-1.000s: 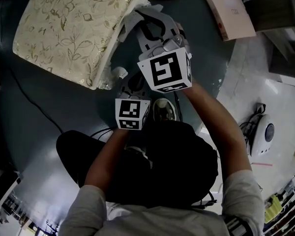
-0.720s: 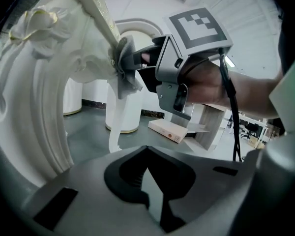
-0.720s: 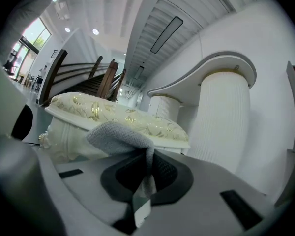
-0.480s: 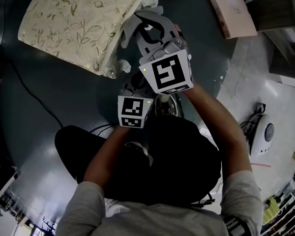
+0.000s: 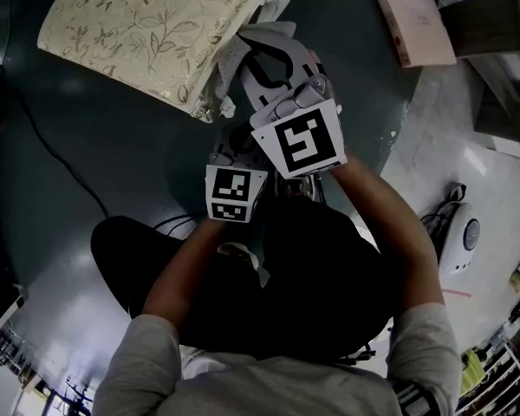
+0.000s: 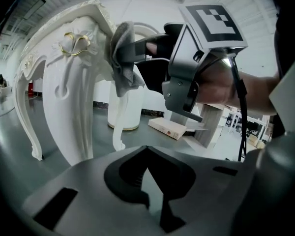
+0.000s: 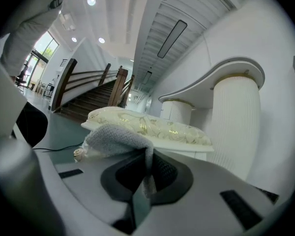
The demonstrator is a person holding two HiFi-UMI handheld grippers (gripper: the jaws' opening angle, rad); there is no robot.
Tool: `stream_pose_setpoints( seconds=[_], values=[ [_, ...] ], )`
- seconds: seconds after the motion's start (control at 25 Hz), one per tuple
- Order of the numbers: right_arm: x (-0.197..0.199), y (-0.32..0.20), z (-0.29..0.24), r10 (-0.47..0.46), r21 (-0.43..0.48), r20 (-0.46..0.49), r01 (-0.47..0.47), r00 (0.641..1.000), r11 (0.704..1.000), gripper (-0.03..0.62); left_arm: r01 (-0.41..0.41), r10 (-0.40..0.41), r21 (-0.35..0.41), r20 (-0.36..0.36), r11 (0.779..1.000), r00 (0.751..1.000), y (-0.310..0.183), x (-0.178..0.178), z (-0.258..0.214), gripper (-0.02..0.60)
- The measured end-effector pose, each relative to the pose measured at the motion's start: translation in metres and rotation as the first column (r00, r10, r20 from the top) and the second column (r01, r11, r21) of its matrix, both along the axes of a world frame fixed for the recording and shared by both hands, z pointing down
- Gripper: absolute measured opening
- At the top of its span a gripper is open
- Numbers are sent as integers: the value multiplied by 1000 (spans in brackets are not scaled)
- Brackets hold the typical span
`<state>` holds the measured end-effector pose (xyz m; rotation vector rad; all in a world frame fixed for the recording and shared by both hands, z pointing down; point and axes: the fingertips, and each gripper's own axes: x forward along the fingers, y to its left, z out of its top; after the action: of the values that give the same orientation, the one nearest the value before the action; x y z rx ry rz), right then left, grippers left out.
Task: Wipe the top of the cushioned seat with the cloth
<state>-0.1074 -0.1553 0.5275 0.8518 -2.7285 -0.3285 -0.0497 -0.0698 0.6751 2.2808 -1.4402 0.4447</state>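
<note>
Cushioned seat (image 5: 139, 33) upper left in head view. Cloth (image 7: 115, 137) beside its right edge, between right gripper (image 7: 143, 173) jaws. Left gripper (image 6: 150, 181) just below-left of the right, nearer the person. Flat box (image 5: 413, 20) on floor, upper right.

Large indoor hall or showroom, glossy dark floor (image 5: 113, 172), wooden staircase (image 7: 93, 100), white fluted column (image 7: 236, 127), recessed ceiling lights (image 7: 91, 1), ornate carved white seat leg (image 6: 64, 102).

We log the left forearm (image 5: 178, 276) and right forearm (image 5: 390, 224) reaching forward side by side, the left gripper (image 6: 147, 156) low, just behind the right gripper (image 7: 146, 163), its jaws together on nothing, the right's jaws pinched on a fold of the cloth (image 7: 115, 139).
</note>
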Motion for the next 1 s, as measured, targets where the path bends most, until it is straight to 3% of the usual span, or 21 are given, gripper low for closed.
stream_pose_setpoints(
  seconds=[0.56,1.0],
  values=[
    [-15,41,13,-85,-16,109,87,990,996,18,11,-10,-38,17,999,1000,20,-13,32,12],
    [-10,43,24,-42,-85,221,63,974,994,18,165,-157,-89,92,982,983,37,-68,61,12]
  ],
)
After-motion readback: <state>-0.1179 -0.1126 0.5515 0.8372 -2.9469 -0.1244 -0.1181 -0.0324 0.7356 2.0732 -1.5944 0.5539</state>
